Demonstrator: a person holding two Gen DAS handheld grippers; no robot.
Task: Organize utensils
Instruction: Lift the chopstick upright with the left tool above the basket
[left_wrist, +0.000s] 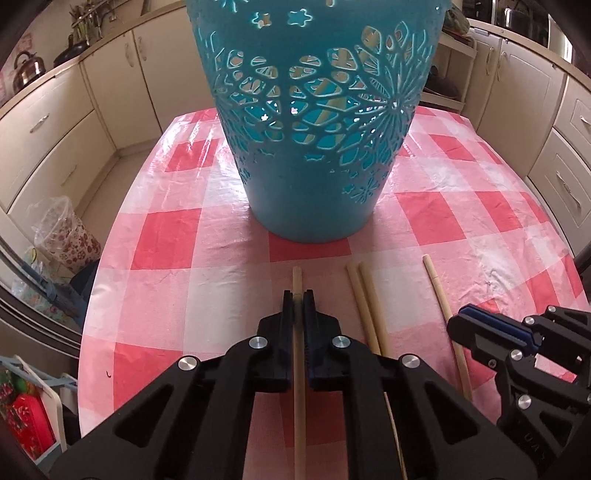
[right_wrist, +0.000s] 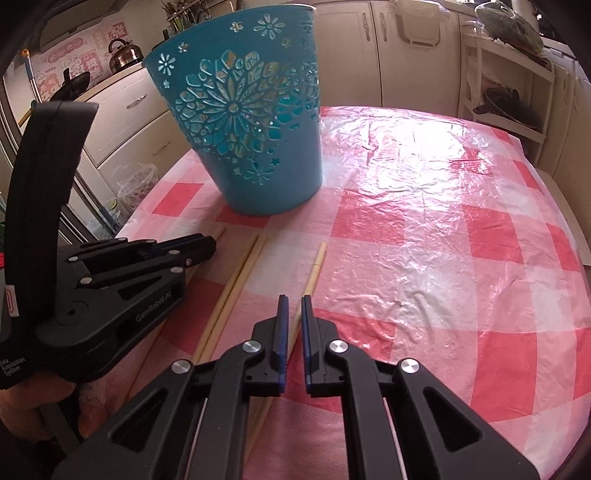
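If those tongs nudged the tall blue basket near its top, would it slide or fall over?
Probably tip. The blue basket is tall and narrows to a small base, so it looks top-heavy. Its walls are cut through with flower holes, which suggests thin, light plastic. The glossy plastic tablecloth may let it slide a little first.

I am working in a home kitchen: cream cabinets (left_wrist: 48, 122) with drawers line the walls, a metal kettle (right_wrist: 125, 55) stands on the counter, and a checked plastic cloth (right_wrist: 424, 229) covers my worktop.
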